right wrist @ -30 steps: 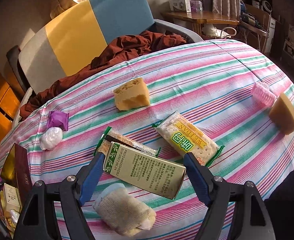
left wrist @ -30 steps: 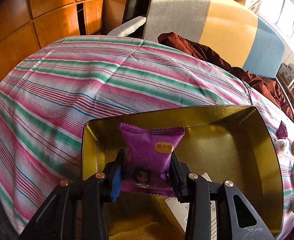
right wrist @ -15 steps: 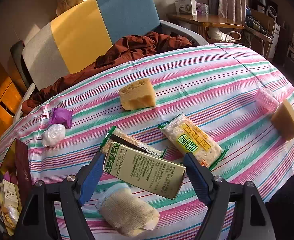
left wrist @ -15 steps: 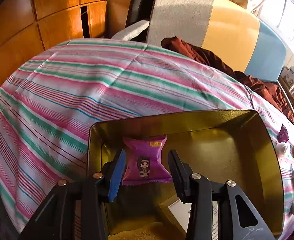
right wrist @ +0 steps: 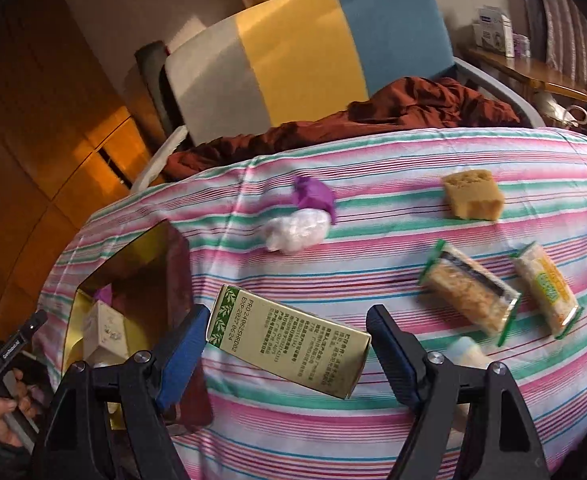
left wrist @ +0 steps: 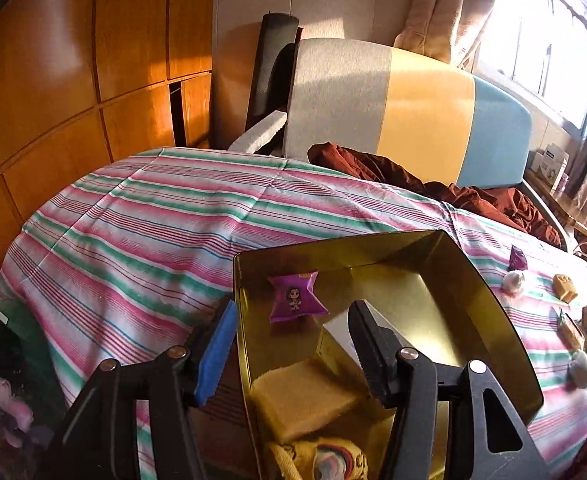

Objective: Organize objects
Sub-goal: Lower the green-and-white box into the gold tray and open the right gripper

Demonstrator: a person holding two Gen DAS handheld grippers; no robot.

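A gold tin (left wrist: 333, 248) stands open on the striped tablecloth. A purple snack packet (left wrist: 297, 298) lies loose inside it, near the far left wall. My left gripper (left wrist: 291, 320) hovers over the tin's near left corner; its jaws are opening and nothing is between them. My right gripper (right wrist: 287, 316) is shut on a gold and green carton (right wrist: 289, 354), held tilted above the cloth just right of the gold tin (right wrist: 145, 248).
A yellow sponge (left wrist: 305, 404) and a white box (left wrist: 345, 332) lie in the tin. On the cloth lie a purple wrapper (right wrist: 313, 196), a white ball (right wrist: 297, 232), a sponge block (right wrist: 473, 194) and two cracker packets (right wrist: 469, 292). A striped armchair (right wrist: 301, 52) stands behind.
The left gripper let go of the purple packet, which dropped into the tin, then drew back and up. The right gripper carried the carton left toward the tin.
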